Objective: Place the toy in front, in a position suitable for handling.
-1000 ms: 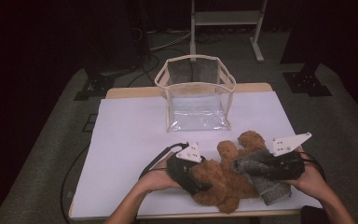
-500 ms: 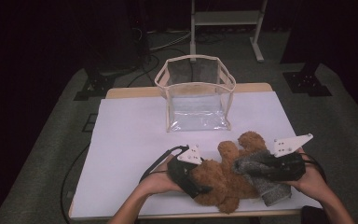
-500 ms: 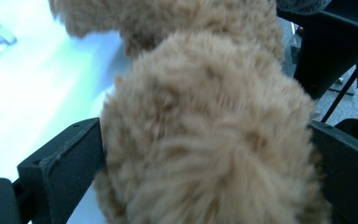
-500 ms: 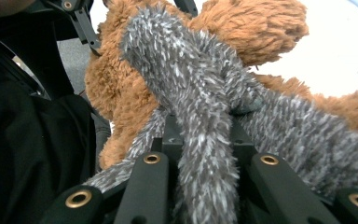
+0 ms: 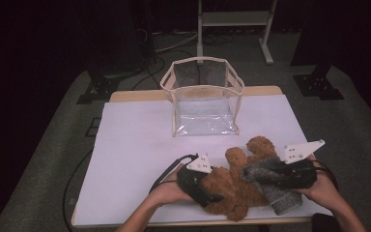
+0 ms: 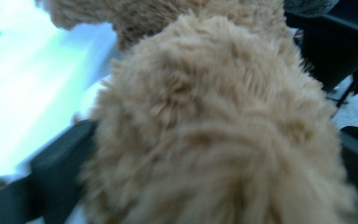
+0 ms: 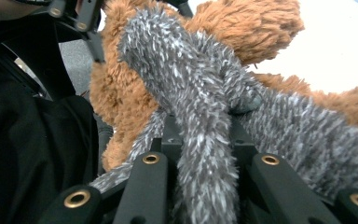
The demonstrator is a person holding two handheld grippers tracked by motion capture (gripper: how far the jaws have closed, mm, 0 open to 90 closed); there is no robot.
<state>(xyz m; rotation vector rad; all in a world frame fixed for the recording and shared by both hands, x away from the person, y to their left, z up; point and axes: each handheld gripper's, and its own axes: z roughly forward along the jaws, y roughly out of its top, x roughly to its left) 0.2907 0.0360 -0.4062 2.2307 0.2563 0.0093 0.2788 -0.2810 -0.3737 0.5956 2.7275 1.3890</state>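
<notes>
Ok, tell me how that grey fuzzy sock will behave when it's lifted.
The grey fuzzy sock will probably hang limp: it folds where the right claw pinches it. Likely light, thin pile. It may cling to the teddy bear, since their fibres touch.

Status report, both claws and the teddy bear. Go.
Left claw closing around the brown teddy bear, fur between its jaws. Right claw shut on the grey fuzzy cloth draped over the bear. Clear bag stands open beyond; path clear.
</notes>
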